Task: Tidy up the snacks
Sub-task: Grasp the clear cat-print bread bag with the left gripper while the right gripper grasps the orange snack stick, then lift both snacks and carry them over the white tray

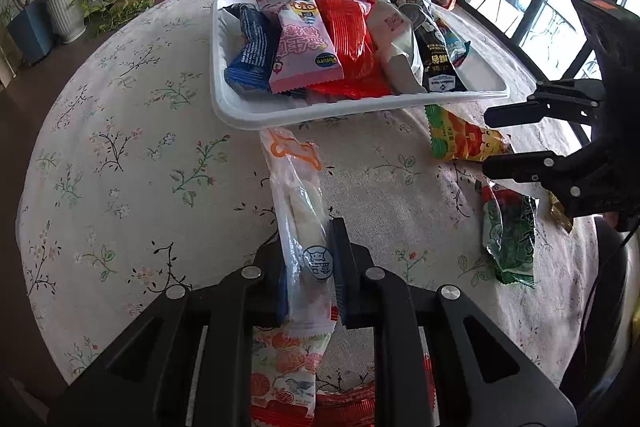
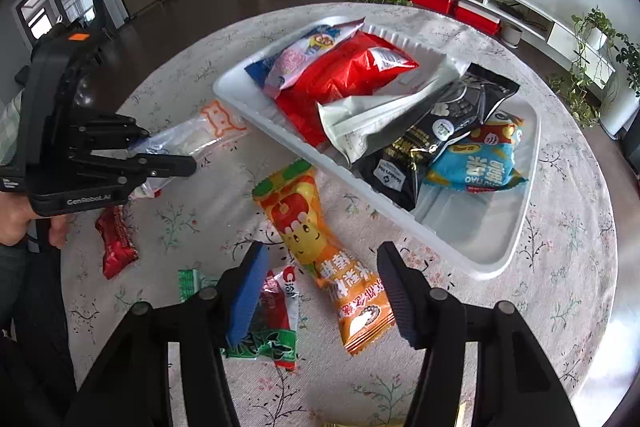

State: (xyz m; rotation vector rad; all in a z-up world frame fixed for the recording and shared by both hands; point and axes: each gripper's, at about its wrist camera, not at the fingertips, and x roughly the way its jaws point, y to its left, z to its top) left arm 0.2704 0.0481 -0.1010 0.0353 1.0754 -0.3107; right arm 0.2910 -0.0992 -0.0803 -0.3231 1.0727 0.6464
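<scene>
My left gripper [image 1: 309, 241] is shut on a clear packet with orange print [image 1: 298, 195], holding it by its near end while the far end points at the white tray [image 1: 360, 107]. The same gripper [image 2: 168, 151] and packet [image 2: 208, 131] show at the left of the right wrist view. My right gripper [image 2: 323, 255] stands open over an orange cartoon packet [image 2: 316, 239] lying on the cloth between its pads, which do not touch it. It hangs [image 1: 486, 141] just right of that packet [image 1: 460, 139]. The tray [image 2: 500, 259] holds several snack bags.
Loose on the floral tablecloth lie a green packet [image 2: 268, 339], a red packet [image 2: 116, 243] and a flowered packet [image 1: 284, 363] under my left gripper. A person's hand [image 2: 24, 223] grips the left tool. The round table's edge curves near the tray's far side.
</scene>
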